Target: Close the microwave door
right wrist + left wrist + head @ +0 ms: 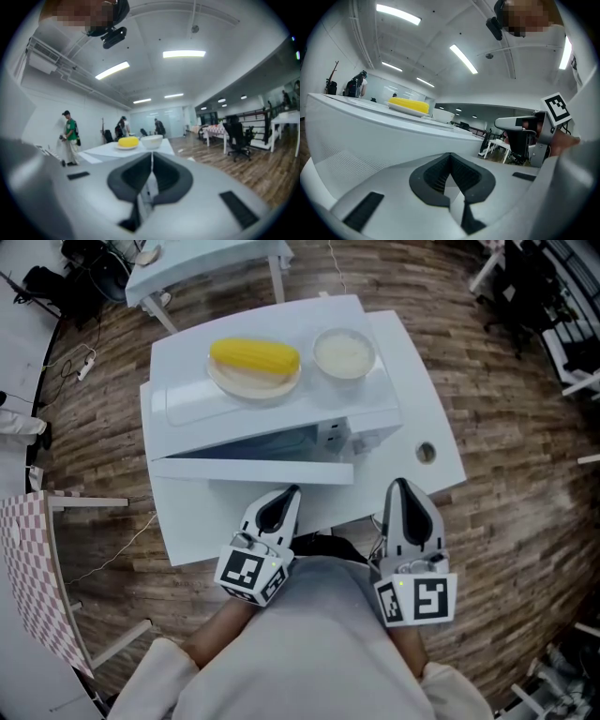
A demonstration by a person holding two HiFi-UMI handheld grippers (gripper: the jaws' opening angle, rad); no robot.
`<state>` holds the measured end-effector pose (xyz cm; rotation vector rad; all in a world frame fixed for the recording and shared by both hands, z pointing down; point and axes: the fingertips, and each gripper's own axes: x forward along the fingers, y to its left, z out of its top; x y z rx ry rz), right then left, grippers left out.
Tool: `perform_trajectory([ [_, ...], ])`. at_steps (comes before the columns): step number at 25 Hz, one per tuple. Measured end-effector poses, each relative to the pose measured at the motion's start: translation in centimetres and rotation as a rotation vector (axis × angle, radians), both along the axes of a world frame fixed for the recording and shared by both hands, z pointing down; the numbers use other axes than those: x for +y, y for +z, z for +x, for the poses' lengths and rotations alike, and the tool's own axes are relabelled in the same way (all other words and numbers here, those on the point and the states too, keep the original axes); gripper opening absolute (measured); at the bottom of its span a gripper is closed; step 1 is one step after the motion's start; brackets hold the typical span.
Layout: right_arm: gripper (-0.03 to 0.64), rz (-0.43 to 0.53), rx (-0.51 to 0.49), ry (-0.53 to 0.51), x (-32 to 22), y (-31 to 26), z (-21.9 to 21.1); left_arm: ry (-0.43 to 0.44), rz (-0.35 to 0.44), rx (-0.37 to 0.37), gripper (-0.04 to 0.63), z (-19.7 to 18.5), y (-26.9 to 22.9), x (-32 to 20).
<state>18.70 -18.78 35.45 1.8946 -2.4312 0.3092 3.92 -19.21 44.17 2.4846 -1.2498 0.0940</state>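
A white microwave [281, 399] stands on a white table [422, 418], seen from above. Its door [253, 471] hangs ajar, hinged at the left, with its free edge swung out toward me. On the microwave's top are a plate with a yellow corn cob [255, 357] and a bowl of rice [343, 352]. My left gripper [289, 491] is shut and empty, just in front of the door's edge. My right gripper [398, 486] is shut and empty near the table's front edge. The left gripper view shows its jaws [451, 159] closed below the white door [370, 133].
Wooden floor surrounds the table. A second white table [202, 263] stands behind, a checkered cloth [28, 568] on a frame at the left, and office chairs [525, 287] at the far right. People stand far off in the right gripper view.
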Motion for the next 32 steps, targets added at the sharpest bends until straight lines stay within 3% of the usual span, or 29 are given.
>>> perform_trajectory([
  [21,0.023,-0.009,-0.005,-0.094,-3.2,0.8,-0.7,-0.083,0.008,0.002,0.011,0.5,-0.2,-3.7],
  [32,0.023,-0.088,0.044,-0.242,-4.1,3.8,-5.0,-0.069,0.009,0.003,0.011,1.1,-0.3,-4.7],
])
